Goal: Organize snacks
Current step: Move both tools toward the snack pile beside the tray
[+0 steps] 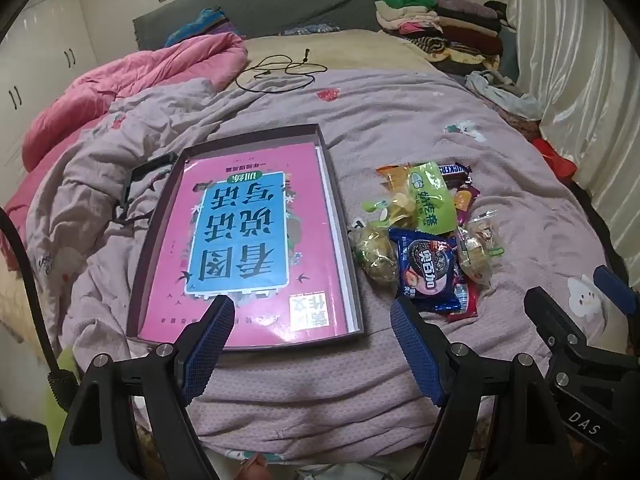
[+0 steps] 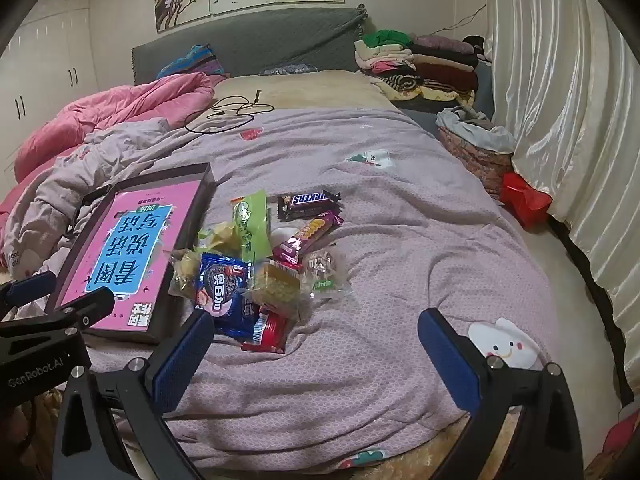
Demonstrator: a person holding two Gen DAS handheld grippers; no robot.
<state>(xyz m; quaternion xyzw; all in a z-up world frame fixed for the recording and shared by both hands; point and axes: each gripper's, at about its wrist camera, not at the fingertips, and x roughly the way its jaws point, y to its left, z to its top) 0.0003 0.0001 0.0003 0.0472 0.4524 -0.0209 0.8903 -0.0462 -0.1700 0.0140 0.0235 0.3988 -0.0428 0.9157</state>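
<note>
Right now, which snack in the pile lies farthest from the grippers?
The Snickers bar, brown with blue lettering, lies at the far edge of the snack pile; the blue cookie pack and the rest lie closer.

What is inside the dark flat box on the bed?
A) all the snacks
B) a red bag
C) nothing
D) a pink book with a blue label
D: the shallow dark cardboard box holds a pink book with a blue label, while the pile of wrapped snacks lies beside it on the lilac quilt.
</note>
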